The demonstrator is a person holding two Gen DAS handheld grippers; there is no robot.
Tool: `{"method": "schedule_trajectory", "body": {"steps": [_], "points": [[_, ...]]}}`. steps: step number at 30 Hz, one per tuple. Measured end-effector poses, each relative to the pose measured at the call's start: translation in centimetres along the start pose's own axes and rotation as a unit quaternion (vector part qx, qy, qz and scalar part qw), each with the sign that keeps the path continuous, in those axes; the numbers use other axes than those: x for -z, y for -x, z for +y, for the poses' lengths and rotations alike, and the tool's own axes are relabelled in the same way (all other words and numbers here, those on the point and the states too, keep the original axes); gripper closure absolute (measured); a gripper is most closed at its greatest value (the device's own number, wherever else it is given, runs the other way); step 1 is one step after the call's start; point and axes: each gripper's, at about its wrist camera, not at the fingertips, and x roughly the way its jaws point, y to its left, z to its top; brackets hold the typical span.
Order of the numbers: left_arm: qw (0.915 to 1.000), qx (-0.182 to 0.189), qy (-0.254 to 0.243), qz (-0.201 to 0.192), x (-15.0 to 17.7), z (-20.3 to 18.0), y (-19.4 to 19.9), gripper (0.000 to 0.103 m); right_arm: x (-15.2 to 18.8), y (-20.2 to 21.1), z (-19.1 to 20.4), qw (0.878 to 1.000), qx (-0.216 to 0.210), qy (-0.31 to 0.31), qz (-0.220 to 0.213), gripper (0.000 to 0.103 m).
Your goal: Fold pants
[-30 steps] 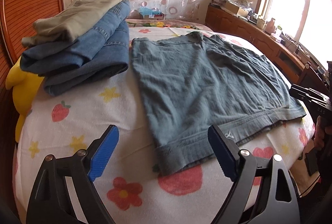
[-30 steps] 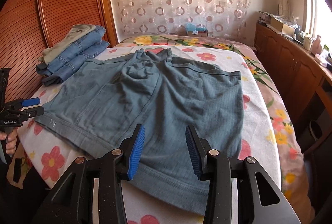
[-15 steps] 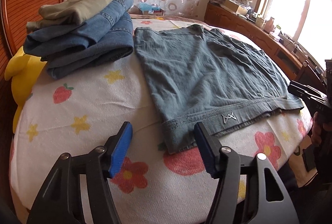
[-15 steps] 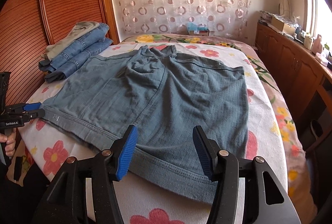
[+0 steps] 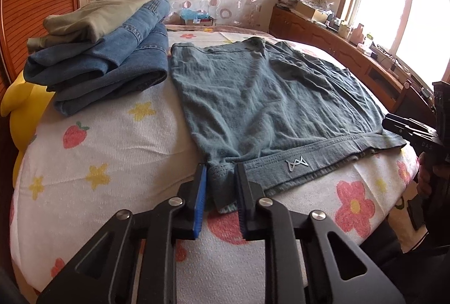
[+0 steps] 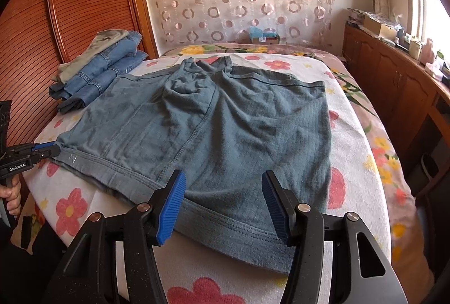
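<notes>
On the left, a stack of folded jeans (image 5: 104, 65) sits just beside the pants (image 5: 261, 104), which lie flat and unfolded on the bed (image 5: 118, 135). The left gripper (image 5: 220, 191) is pinched narrow on the pants' near corner. The right gripper (image 6: 223, 204) is wide, holding nothing, above the near edge. All the folding is left, I think. There is open room on the right.
</notes>
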Motion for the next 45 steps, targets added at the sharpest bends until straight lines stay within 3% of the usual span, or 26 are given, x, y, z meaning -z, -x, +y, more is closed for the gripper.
{"method": "schedule_trajectory", "body": {"steps": [15, 25, 45], "points": [[0.9983, 0.025, -0.039, -0.036, -3.6, -3.5, 1.2, 0.094, 0.8, 0.5, -0.9, 1.000, 0.003, -0.024, -0.004, 0.044], [0.9925, 0.056, -0.095, -0.053, -6.9, -9.1, 0.7, 0.094, 1.7, 1.6, -2.2, 0.999, 0.006, -0.041, -0.010, 0.044], [0.9762, 0.112, -0.180, -0.045, -10.7, -20.6, -1.5, 0.094, 3.4, 4.5, -4.9, 0.998, 0.014, -0.055, -0.028, 0.044]]}}
